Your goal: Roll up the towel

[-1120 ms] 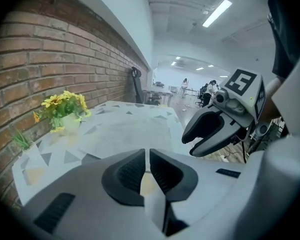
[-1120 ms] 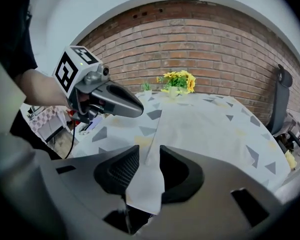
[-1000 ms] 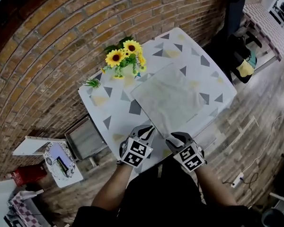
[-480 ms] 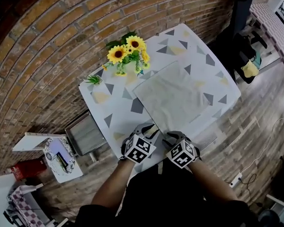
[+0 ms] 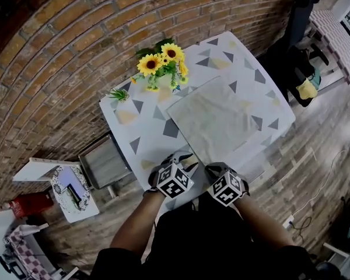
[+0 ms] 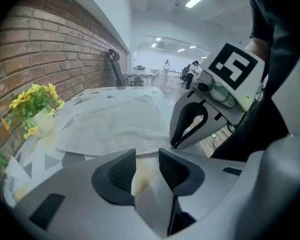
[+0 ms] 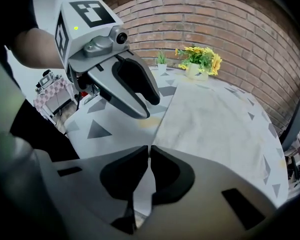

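Observation:
The pale towel (image 5: 220, 118) lies flat and unrolled on the triangle-patterned table (image 5: 141, 143). My right gripper (image 5: 212, 169) is at the towel's near corner. In the right gripper view its jaws (image 7: 149, 149) have just been closing, and the tips now meet on that corner of the towel (image 7: 210, 119). My left gripper (image 5: 185, 158) hangs just left of it, over bare tabletop. Its jaws (image 6: 147, 156) have just been opening. They stand apart with only table between them, just short of the towel's edge (image 6: 115, 126).
A pot of sunflowers (image 5: 163, 63) and a small green plant (image 5: 118, 93) stand at the table's far left by the brick wall. A grey crate (image 5: 105, 163) and a low white stand (image 5: 70, 188) sit on the floor left of the table.
Both grippers have sunk toward the table's near edge and drawn closer together. The right jaws have closed at the towel's corner. The left jaws have opened.

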Motion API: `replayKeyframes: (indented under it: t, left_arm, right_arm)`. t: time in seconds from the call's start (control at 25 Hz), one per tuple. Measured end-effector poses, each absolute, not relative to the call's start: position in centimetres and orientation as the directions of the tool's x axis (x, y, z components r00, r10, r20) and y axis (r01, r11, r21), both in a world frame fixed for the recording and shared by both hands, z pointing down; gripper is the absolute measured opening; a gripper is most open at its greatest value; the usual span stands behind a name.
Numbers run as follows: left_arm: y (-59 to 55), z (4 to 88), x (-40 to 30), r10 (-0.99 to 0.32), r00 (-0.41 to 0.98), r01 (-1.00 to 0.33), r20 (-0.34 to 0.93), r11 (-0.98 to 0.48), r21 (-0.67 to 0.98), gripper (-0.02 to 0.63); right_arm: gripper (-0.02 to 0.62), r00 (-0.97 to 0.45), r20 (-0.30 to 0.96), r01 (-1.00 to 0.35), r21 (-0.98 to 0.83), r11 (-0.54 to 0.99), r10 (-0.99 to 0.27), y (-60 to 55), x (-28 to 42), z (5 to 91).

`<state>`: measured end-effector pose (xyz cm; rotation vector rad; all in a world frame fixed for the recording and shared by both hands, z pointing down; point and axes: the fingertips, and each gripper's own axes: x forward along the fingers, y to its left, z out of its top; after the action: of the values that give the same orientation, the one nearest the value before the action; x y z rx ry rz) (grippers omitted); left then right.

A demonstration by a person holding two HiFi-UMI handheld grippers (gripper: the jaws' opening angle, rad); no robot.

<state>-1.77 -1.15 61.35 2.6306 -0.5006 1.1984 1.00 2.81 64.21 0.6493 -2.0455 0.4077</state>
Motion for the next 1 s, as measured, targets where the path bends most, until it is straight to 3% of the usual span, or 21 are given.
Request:
replayKeyframes:
  t: [0.56, 0.64, 0.8, 1.0]
  left_arm:
    - [0.1, 63.1, 1.8, -0.081, 0.596, -0.109, 0.799, -0.994, -0.020, 0.166]
    - [0.0, 63.7, 2.0, -0.067, 0.577, -0.093, 0.814, -0.996, -0.017, 0.161]
    - [0.0, 64.5, 1.9, -0.037, 0.562, -0.098, 0.826, -0.995, 0.022, 0.093]
    - [-0.1, 65.0, 1.4, -0.033, 0.558, -0.142, 0.829, -0.988, 0.056, 0.072]
  right_arm:
    - [0.032, -0.480, 0.850, -0.529, -0.080, 0.845, -0.220, 2.4, 2.2, 62.4]
    - [0.032, -0.488, 0.848, -0.517, -0.092, 0.851, -0.205, 2.2, 2.4, 62.5]
    - [0.031, -0.495, 0.848, -0.505, -0.101, 0.857, -0.192, 1.4, 2.6, 62.7]
    - [0.028, -0.480, 0.859, -0.497, -0.097, 0.862, -0.180, 0.4, 3.0, 63.7]
